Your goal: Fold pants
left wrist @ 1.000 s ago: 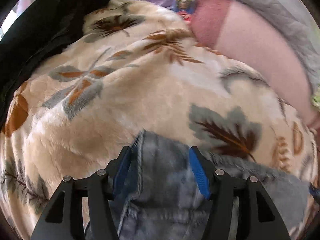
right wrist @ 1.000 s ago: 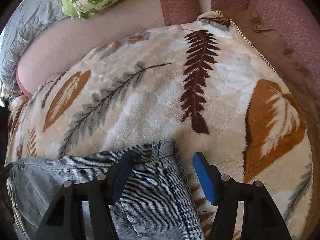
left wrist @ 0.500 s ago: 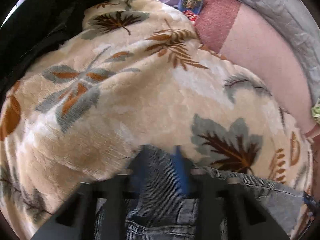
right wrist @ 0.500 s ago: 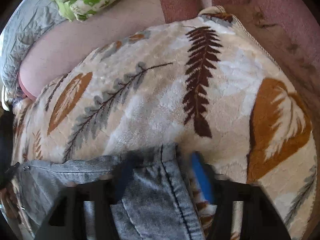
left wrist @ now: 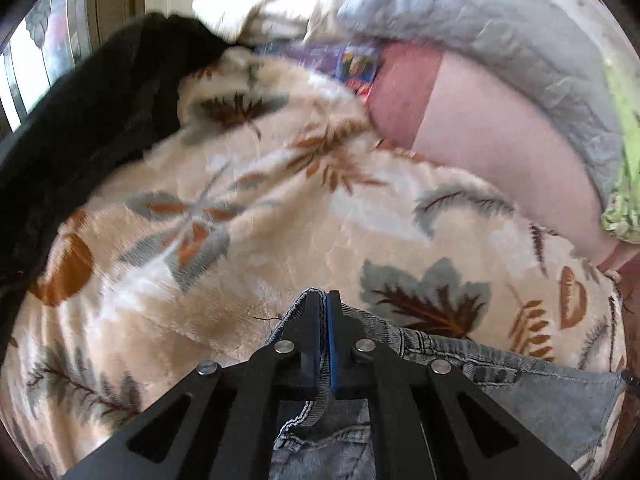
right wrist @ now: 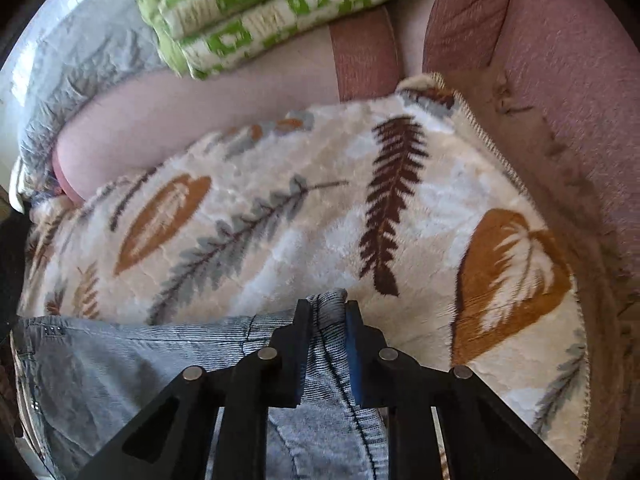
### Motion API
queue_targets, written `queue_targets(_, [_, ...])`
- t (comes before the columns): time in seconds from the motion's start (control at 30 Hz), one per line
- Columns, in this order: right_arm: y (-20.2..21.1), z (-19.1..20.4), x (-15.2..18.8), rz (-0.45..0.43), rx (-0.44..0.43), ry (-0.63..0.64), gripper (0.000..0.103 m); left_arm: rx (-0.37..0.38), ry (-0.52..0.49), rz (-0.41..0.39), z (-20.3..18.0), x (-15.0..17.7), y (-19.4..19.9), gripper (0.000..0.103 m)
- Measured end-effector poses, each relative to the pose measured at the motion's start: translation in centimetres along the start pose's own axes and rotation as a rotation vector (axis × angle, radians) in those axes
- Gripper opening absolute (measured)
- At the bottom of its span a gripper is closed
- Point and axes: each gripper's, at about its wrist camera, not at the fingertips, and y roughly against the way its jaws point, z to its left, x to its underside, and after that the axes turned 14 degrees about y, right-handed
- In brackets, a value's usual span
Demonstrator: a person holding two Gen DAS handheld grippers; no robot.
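Light blue denim pants lie on a cream leaf-patterned blanket. My left gripper is shut on the left corner of the pants' top edge, its jaws pressed together on the hem. In the right wrist view the pants spread to the left. My right gripper is shut on the right corner of the same edge, with a thick bunch of denim pinched between its jaws. Both corners are held slightly up off the blanket.
A black garment lies at the blanket's left. A grey quilt and a green patterned cloth sit at the back on a pink sofa. The blanket's stitched edge runs along the right.
Both grippers went from open around the pants' edge to shut on it. Both views have tilted up and back a little, with the pinched denim rising.
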Motion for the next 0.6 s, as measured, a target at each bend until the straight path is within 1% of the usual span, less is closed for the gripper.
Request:
queue_targets(0.2, [5.0, -0.4, 1.0, -0.097, -0.012, -0.041, 0.017, 0.101, -0.009, -0.069, 0.5, 0.8, 6.9, 0.003])
queue_targets(0.3, [9.3, -0.7, 3.2, -0.167, -0.034, -0.059, 0.017, 0.156, -0.022, -0.108, 2.3, 2.3, 11.5, 0.003])
queue_targets(0.33, [10.9, -0.7, 4.3, -0.184, -0.041, -0.058, 0.017, 0.176, -0.029, -0.121, 3.3, 3.2, 13.4, 0.003])
queue_targets(0.4, [13.2, -0.9, 6.8, -0.213, -0.054, -0.059, 0.017, 0.205, -0.043, -0.131, 5.1, 4.9, 15.9, 0.003])
queue_targets(0.5, [16.2, -1.3, 12.5, -0.235, -0.075, -0.067, 0.017, 0.252, -0.059, -0.118, 8.9, 8.2, 18.9, 0.003])
queue_targets(0.53, [16.8, -1.5, 15.5, -0.223, -0.089, -0.080, 0.017, 0.265, -0.058, -0.107, 10.1, 9.3, 19.4, 0.003])
queue_targets(0.6, [16.4, -1.6, 20.0, -0.173, -0.120, -0.089, 0.018, 0.262, -0.065, -0.061, 12.8, 11.7, 19.3, 0.004])
